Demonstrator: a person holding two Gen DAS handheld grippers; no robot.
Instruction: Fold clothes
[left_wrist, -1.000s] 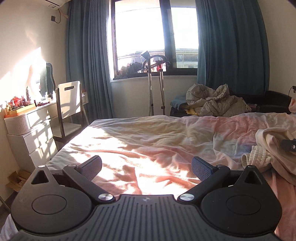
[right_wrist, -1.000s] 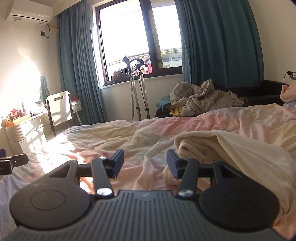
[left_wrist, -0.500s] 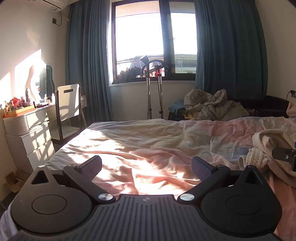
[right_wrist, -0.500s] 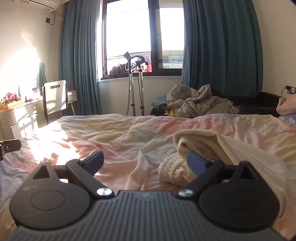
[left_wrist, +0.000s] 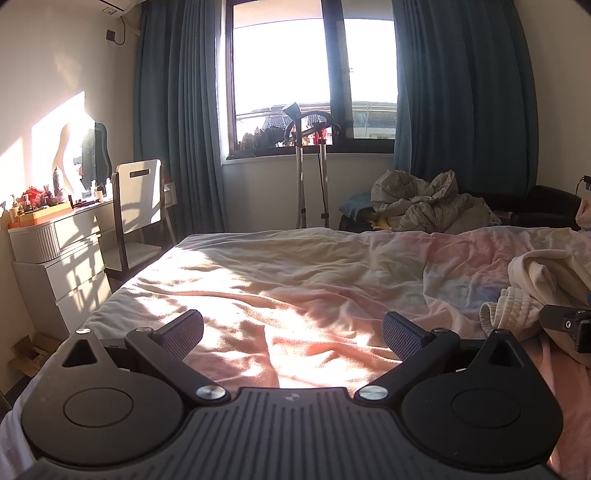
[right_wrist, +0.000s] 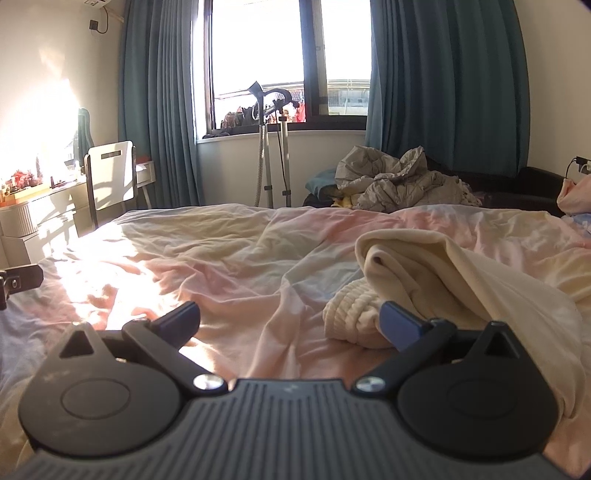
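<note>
Both jaws wide, empty, over bedsheet (left_wrist: 295, 295)

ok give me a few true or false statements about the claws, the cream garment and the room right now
1. Both claws are open and hold nothing. True: left claw, right claw.
2. The cream garment is neatly folded. False: it lies crumpled on the bed.
3. The garment lies nearer the right claw. True.
4. The curtains are drawn shut. False: the window shows between them.
5. A white chair stands by the desk. True.
</note>
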